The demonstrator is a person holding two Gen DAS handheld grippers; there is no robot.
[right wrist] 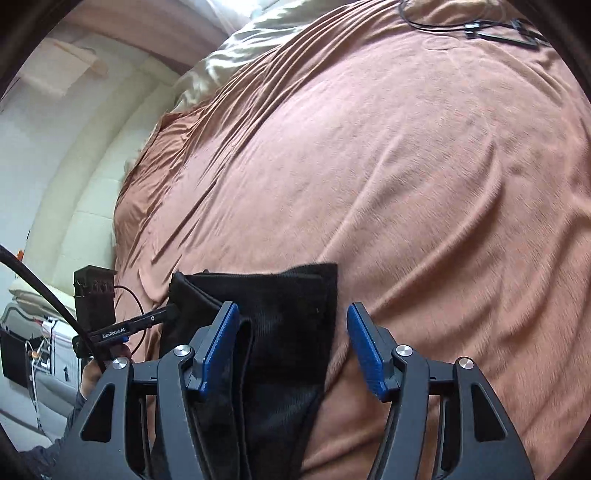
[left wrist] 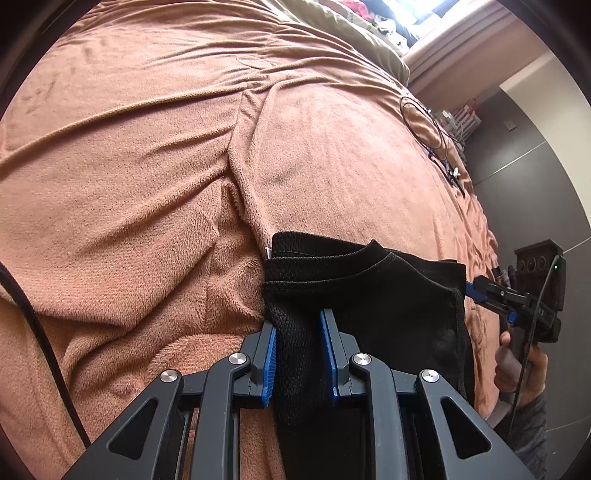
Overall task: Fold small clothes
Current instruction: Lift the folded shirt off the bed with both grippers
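A small black garment (left wrist: 369,295) lies folded on the terracotta bed cover (left wrist: 147,184). In the left wrist view my left gripper (left wrist: 297,332) straddles its left edge; the blue pads (left wrist: 269,363) stand apart with mesh cloth between them, so it is open. My right gripper (left wrist: 476,290) shows at the garment's right edge in that view. In the right wrist view the garment (right wrist: 280,332) lies under my right gripper (right wrist: 291,321), whose pads (right wrist: 365,350) are wide apart, open. The left gripper (right wrist: 168,314) touches the garment's left edge there.
A black cable (left wrist: 424,125) and small parts lie on the cover at the far right; they also show in the right wrist view (right wrist: 480,27). A beige duvet (right wrist: 221,59) is bunched at the bed's far end. A black cord (left wrist: 33,321) crosses the left side.
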